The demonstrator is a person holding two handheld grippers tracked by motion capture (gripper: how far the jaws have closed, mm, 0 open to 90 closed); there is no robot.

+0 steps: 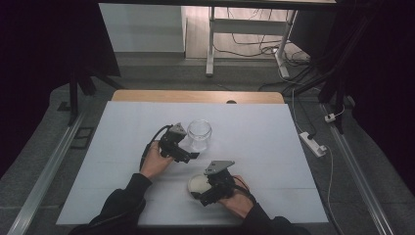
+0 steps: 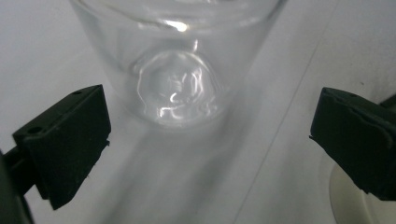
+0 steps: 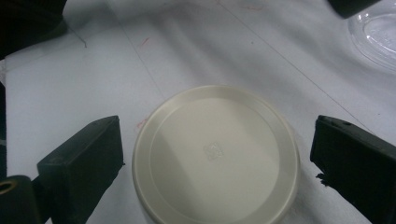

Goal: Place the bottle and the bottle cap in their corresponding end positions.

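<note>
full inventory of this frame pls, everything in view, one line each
glass jar: 1, clear, open-topped, upright at mid table, just ahead of the left gripper
lid: 1, cream white, round, flat on the table near its front edge, between the right gripper's open fingers, not gripped
table: 1, white cover with a wooden edge at the far side
power strip: 1, white, on the floor right of the table
desk frame: 1, white, in the background with loose cables under it
left gripper: 1, black, open, fingers short of the jar, either side of its base
right gripper: 1, black, open around the lid
hands: 2, one on each gripper, dark sleeves coming in from the bottom
</note>
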